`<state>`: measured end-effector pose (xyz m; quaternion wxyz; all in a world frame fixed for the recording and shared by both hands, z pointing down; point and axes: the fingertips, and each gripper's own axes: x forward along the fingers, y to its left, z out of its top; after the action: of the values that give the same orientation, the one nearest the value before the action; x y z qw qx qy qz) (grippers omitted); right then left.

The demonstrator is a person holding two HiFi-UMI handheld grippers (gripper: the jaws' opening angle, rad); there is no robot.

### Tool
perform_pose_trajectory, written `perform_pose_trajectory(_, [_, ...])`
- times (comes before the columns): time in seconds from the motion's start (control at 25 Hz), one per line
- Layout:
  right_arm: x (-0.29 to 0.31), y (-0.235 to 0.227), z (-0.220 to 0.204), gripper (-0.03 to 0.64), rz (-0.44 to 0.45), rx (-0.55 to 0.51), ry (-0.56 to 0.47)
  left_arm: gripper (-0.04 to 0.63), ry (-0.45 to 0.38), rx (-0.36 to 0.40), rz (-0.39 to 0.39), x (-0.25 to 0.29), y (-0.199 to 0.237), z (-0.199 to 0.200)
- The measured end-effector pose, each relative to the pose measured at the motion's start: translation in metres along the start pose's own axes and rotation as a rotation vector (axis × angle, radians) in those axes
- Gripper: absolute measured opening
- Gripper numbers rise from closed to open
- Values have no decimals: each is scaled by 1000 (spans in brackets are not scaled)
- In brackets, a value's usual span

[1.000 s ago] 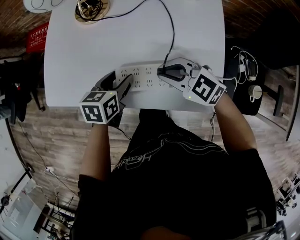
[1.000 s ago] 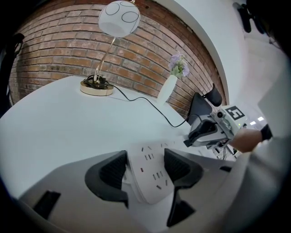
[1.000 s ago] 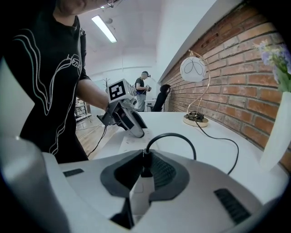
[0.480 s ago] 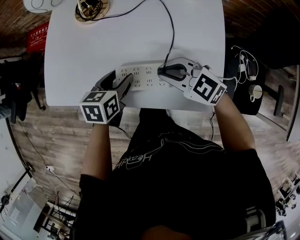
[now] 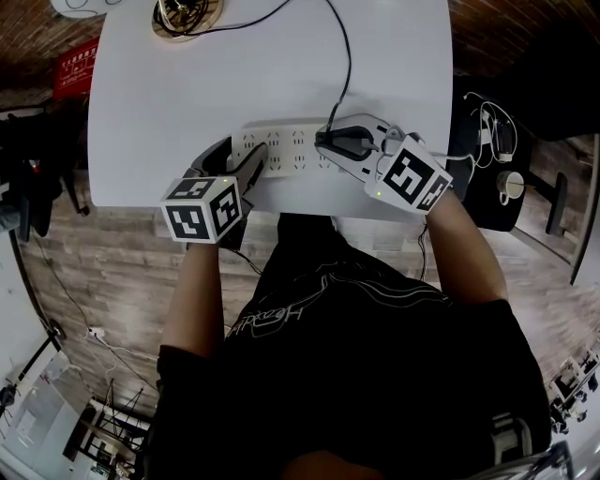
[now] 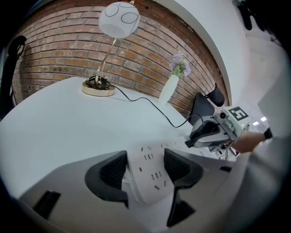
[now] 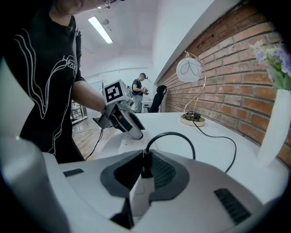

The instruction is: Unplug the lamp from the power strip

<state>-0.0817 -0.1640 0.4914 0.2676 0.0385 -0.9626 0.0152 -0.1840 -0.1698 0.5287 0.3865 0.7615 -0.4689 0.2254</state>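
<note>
**Head view:** On the white surface (image 5: 187,94) the power strip (image 5: 291,150) lies near the front edge. The left gripper (image 5: 242,155) grips its left end, probably to stop it lifting. The right gripper (image 5: 326,143) sits over its right part, where the black cable (image 5: 345,56) arrives from the lamp base (image 5: 183,17).

**Left gripper view:** The jaws are narrowed to the strip's width, with the pads against both long sides.

**Right gripper view:** The jaws are nearly together, pinching the black plug (image 7: 145,166). The plug looks seated, not yet pulled. The cable loops off it towards the lamp.
</note>
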Motion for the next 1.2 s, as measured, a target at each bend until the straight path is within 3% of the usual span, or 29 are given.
perform_pose_trajectory(0.28, [-3,0,-1,29,38,16,-43,262,11,-18,-7,0,1,0])
perform_pose_trajectory(0.44, [-26,-18,29,29,6,158,-277,263,10,-25,-10,0,2,-1])
perform_pose_trajectory(0.6, [-39,-34,67,29,-42,22,-230,264,11,-32,-8,0,2,-1])
perform_pose_trajectory(0.88, [-50,-37,70,29,-51,45,-242,262,21,-6,18,-1,0,0])
perform_pose_trajectory(1.0, [-55,-40,71,30,-86,105,-264,261,41,17,43,-2,0,1])
perform_pose_trajectory(1.2, [-79,-50,72,30,-174,294,-335,221,11,-17,90,-12,-1,9])
